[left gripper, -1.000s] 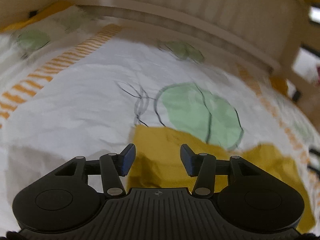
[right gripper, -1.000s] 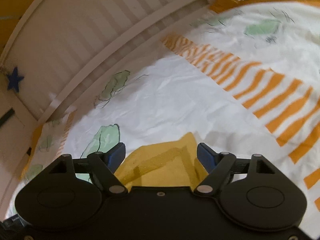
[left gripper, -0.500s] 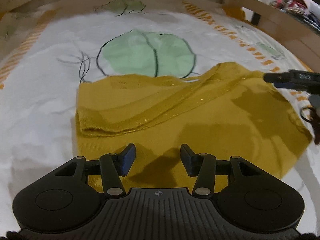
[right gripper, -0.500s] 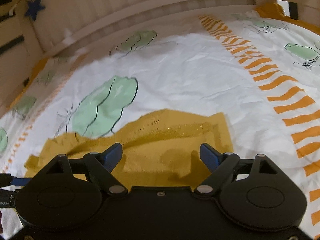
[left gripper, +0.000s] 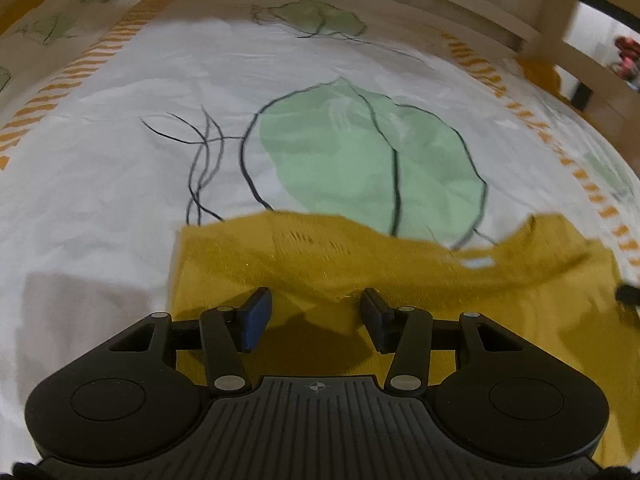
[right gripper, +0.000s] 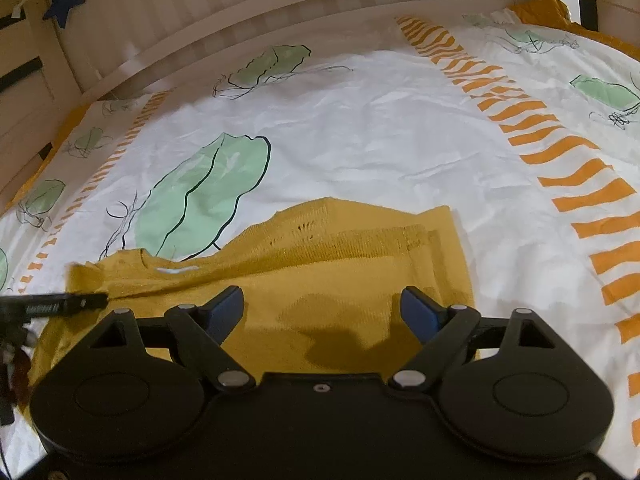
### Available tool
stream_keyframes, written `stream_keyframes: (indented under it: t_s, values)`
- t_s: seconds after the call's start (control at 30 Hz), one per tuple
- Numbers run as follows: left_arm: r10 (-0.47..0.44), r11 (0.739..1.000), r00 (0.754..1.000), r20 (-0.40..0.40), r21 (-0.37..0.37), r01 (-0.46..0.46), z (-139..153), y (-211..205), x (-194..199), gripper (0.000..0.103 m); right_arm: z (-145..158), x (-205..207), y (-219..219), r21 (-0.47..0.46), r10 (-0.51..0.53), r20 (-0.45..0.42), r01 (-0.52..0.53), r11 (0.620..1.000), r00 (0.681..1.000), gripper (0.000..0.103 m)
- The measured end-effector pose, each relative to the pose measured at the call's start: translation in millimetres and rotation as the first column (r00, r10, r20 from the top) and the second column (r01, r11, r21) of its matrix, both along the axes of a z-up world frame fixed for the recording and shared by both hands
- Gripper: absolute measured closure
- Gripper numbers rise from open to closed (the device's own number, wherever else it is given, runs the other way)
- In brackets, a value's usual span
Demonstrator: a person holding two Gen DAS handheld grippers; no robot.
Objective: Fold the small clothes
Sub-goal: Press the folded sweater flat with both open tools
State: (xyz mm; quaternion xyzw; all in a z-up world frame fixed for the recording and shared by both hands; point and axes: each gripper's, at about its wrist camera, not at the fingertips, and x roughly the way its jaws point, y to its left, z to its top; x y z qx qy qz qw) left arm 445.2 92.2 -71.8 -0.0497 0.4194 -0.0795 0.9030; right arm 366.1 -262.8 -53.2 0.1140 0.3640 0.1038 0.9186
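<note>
Both grippers hang over the mustard knit garment: my left gripper part spread, my right gripper spread wide, neither pinching anything. Just ahead of the fingertips the garment lies on the bed's leaf-print sheet, its far edge doubled into a rumpled ridge with small openwork holes.
</note>
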Motion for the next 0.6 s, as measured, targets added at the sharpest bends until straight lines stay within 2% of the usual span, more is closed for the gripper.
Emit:
stream_keyframes:
  t_s: [0.1, 0.17, 0.27, 0.43, 0.6]
  values:
    - [0.069, 0.998, 0.998, 0.008, -0.007, -0.069, 6, 5, 7, 0.055, 1, 0, 4, -0.003, 0.012, 0.004, -0.012, 1.0, 1.0, 0.014]
    - [0.132, 0.991, 0.991, 0.016, -0.031, -0.132, 11, 11, 9, 0.055, 1, -1, 7, -0.015, 0.022, 0.011, -0.022, 1.0, 1.0, 0.01]
    - [0.177, 0.982, 0.983, 0.04, -0.08, -0.173, 24, 18, 0, 0.055, 3, -3, 13, -0.034, 0.039, 0.019, -0.038, 0.999, 0.999, 0.01]
    - [0.172, 0.979, 0.983, 0.066, -0.121, -0.164, 42, 19, -34, 0.055, 6, -3, 14, -0.026, 0.043, 0.027, -0.043, 0.999, 0.999, 0.01]
    - [0.081, 0.996, 0.996, 0.029, -0.047, -0.08, 36, 14, -70, 0.055, 8, -5, 16, -0.027, 0.056, 0.025, -0.056, 0.998, 0.998, 0.008]
